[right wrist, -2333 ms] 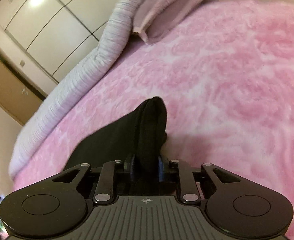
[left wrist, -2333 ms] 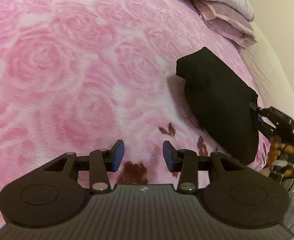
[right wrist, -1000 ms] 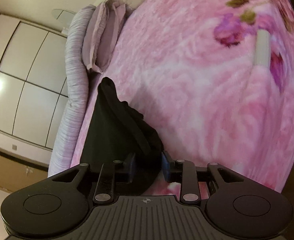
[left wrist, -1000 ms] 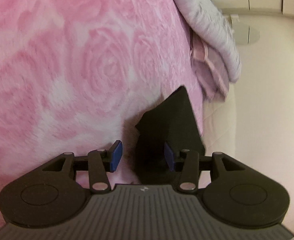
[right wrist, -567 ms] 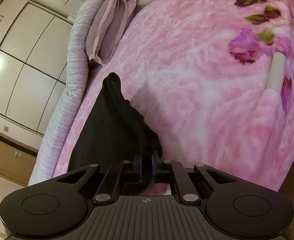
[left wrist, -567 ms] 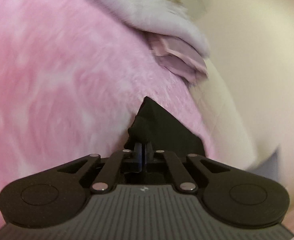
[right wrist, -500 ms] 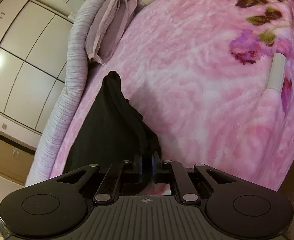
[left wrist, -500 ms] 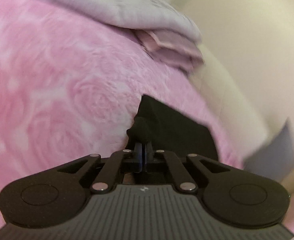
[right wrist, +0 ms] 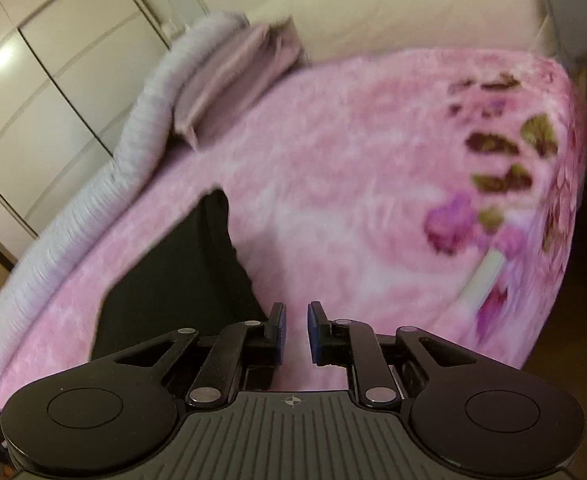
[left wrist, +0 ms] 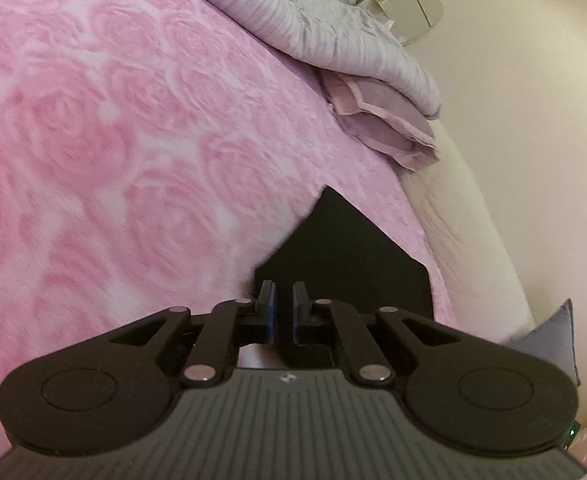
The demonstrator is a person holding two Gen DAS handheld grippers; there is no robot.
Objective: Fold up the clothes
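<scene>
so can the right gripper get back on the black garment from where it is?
Probably yes. The right gripper, jaws opening with nothing between them, sits just beside the black garment, which lies flat on the pink blanket. Nothing stands between them; a short move toward the garment's near edge should do.

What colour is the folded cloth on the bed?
Black, plain; the folded cloth shows best in the left wrist view.

Opening right tongs (right wrist: 294, 328) empty beside black garment (right wrist: 181, 272).
</scene>
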